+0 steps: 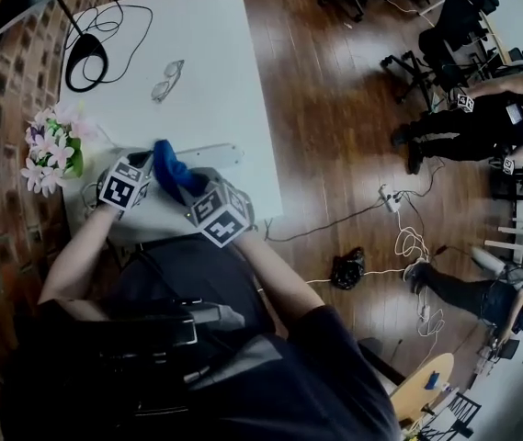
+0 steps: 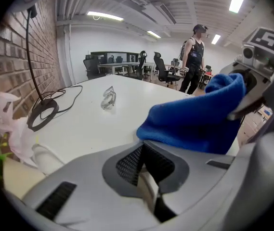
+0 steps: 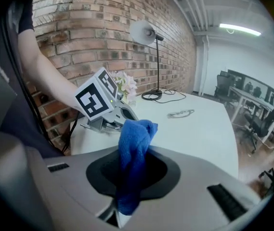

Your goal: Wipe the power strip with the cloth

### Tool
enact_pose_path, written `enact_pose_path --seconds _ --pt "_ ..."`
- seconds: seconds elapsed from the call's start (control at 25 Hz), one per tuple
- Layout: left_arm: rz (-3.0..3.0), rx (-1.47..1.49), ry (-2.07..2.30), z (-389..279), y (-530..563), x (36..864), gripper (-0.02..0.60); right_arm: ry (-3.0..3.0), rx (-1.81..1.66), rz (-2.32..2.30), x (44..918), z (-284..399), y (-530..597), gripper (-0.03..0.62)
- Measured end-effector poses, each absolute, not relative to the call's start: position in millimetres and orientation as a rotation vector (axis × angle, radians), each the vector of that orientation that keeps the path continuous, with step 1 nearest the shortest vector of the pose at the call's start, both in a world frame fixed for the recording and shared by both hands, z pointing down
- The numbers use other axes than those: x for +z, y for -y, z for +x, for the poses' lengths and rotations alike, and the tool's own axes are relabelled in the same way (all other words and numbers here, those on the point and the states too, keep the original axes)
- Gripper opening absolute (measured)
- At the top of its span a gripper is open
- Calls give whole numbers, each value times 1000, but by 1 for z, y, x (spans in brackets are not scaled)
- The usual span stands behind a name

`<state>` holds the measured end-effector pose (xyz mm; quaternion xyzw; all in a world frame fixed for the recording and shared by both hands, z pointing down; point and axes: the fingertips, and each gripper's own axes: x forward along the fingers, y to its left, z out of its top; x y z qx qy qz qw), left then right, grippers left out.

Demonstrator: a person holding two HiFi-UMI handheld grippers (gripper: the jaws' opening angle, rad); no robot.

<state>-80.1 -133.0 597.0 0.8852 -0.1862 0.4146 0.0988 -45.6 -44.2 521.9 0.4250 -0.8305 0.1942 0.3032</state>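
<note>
- A long white plastic power strip (image 1: pixel 219 153) lies near the front edge of the white rectangular table (image 1: pixel 206 44), just beyond both grippers. In the head view its left part is hidden by the cloth.
- A crumpled blue terry cloth (image 3: pixel 134 143) is pinched between the jaws of the right gripper (image 3: pixel 124 203). Only 1 end is clamped, and the loose bulk sticks out ahead of the jaws. Held this way, a soft wad rather than hard fingertips is presented to the strip.
- The cloth is carried over the strip's left part. Whether its lowest fold touches the plastic cannot be told from any of the 3 views.
- The jaws of the left gripper (image 2: pixel 149 184) are pressed together, and nothing can be made out between them. The gripper is kept just beside the strip's left end, and this is judged to be for steadying the strip so that it is not pushed along by the cloth.
- The 2 grippers are held close together, tips turned toward each other and angled down at the table.
- A black desk lamp (image 1: pixel 85 58) with its coiled cable, a pair of clear glasses (image 1: pixel 167 79) and a bunch of pink artificial flowers (image 1: pixel 50 150) are set apart from the strip.
- The wiping is judged to be barely begun or between strokes. A downward press and a sweep along the strip's length would be called for next.
</note>
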Motion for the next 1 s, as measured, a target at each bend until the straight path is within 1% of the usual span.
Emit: enact_pose_path --seconds 0.28,0.4,0.52,0.56,0.6,0.64,0.68,0.84,0.88,0.92,1.0 --pt "2653 1238 533 -72 139 583 14 2150 626 1304 525 30 17 49" --pt "2701 1292 445 -67 138 575 15 2138 672 1382 526 56 13 49" --pt "2682 1358 276 -50 125 568 31 2133 695 1438 522 84 9 49" --pt "2676 1388 207 -43 120 568 47 2133 700 1452 521 92 8 49" --pt "2668 1423 134 -36 115 569 96 2135 705 1463 520 99 8 49" --pt "2657 1463 60 -30 108 572 179 2138 709 1472 518 106 7 49" --pt "2643 1502 -9 -25 102 575 230 2142 711 1477 516 112 6 49" --pt "2568 1590 -144 -21 93 580 243 2150 704 1466 510 136 -6 49" --pt "2535 1592 -161 -20 91 578 267 2154 708 1463 508 144 -10 49" --pt "2502 1586 -181 -19 88 575 307 2158 718 1460 506 152 -14 49" --pt "2453 1558 -222 -14 79 567 308 2167 738 1447 504 165 -21 49"
